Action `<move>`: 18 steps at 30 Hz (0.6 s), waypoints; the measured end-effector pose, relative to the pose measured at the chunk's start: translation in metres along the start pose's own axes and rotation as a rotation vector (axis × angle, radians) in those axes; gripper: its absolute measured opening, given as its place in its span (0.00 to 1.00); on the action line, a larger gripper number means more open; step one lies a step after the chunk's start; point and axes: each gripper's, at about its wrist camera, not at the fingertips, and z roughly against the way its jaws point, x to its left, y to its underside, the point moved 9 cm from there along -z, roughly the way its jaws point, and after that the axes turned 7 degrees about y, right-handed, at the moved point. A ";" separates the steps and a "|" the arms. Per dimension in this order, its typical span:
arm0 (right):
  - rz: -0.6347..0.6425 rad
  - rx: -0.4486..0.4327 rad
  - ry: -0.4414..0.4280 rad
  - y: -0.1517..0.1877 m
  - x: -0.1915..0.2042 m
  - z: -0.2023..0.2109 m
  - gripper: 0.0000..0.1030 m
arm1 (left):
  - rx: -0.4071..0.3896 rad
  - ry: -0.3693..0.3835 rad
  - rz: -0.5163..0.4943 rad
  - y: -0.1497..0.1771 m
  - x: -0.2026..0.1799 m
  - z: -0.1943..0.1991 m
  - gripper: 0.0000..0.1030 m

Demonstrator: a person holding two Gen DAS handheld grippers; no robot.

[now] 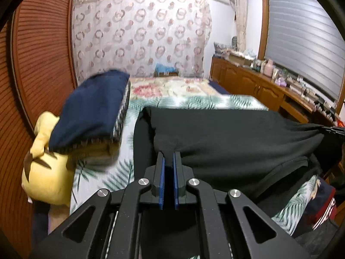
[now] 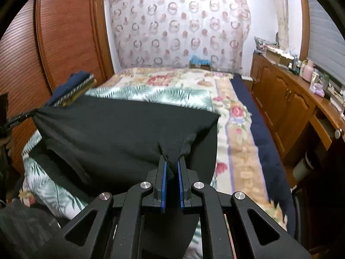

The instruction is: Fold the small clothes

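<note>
Both hand-held grippers are clenched on a black garment (image 1: 226, 136), the left hand-held gripper (image 1: 169, 161) and right hand-held gripper (image 2: 171, 166) each pinching one corner, stretched above the bed (image 2: 172, 86) mid-frame. The thin pinches could slip, dropping an edge crooked; the cloth might brush the folded pile (image 1: 92, 112) at left.

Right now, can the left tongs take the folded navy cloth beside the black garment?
Probably not: the left tongs are shut on the black garment, so they must release it first. The navy cloth lies uncovered.
</note>
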 end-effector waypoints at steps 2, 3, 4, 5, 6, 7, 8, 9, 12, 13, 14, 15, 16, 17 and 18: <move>-0.017 0.025 -0.011 0.009 -0.002 -0.010 0.09 | 0.022 0.004 0.017 0.012 0.003 -0.002 0.07; -0.020 0.035 -0.015 0.011 -0.003 -0.013 0.09 | 0.041 -0.001 0.021 0.019 0.005 -0.005 0.07; -0.021 0.043 -0.014 0.013 -0.004 -0.017 0.09 | 0.051 -0.004 0.024 0.023 0.006 -0.007 0.07; -0.020 0.052 -0.013 0.015 -0.004 -0.022 0.09 | 0.058 -0.003 0.026 0.027 0.006 -0.007 0.07; -0.020 0.058 -0.012 0.015 -0.005 -0.025 0.09 | 0.071 -0.005 0.025 0.031 0.006 -0.009 0.07; -0.019 0.062 -0.008 0.015 -0.006 -0.028 0.09 | 0.079 -0.008 0.023 0.035 0.006 -0.010 0.07; -0.015 0.064 -0.005 0.015 -0.006 -0.031 0.09 | 0.090 -0.007 0.023 0.039 0.005 -0.011 0.08; -0.013 0.061 -0.001 0.012 -0.007 -0.032 0.09 | 0.096 -0.009 0.025 0.042 0.005 -0.011 0.12; 0.003 0.053 0.022 0.008 -0.005 -0.027 0.16 | 0.096 -0.033 0.025 0.048 0.007 -0.009 0.28; 0.011 0.045 0.034 0.007 -0.004 -0.025 0.18 | 0.093 -0.036 0.026 0.048 0.007 -0.009 0.33; 0.018 0.035 0.041 0.006 -0.001 -0.021 0.21 | 0.088 -0.034 0.029 0.049 0.008 -0.008 0.43; 0.021 0.027 0.049 0.003 -0.001 -0.019 0.26 | 0.086 -0.027 0.033 0.048 0.008 -0.008 0.46; 0.026 0.018 0.062 0.002 -0.001 -0.017 0.30 | 0.088 -0.025 0.034 0.048 0.008 -0.008 0.48; 0.033 0.005 0.079 0.000 -0.002 -0.015 0.42 | 0.091 -0.027 0.034 0.047 0.008 -0.009 0.53; 0.042 -0.014 0.096 -0.005 -0.001 -0.014 0.51 | 0.091 -0.031 0.031 0.047 0.007 -0.009 0.59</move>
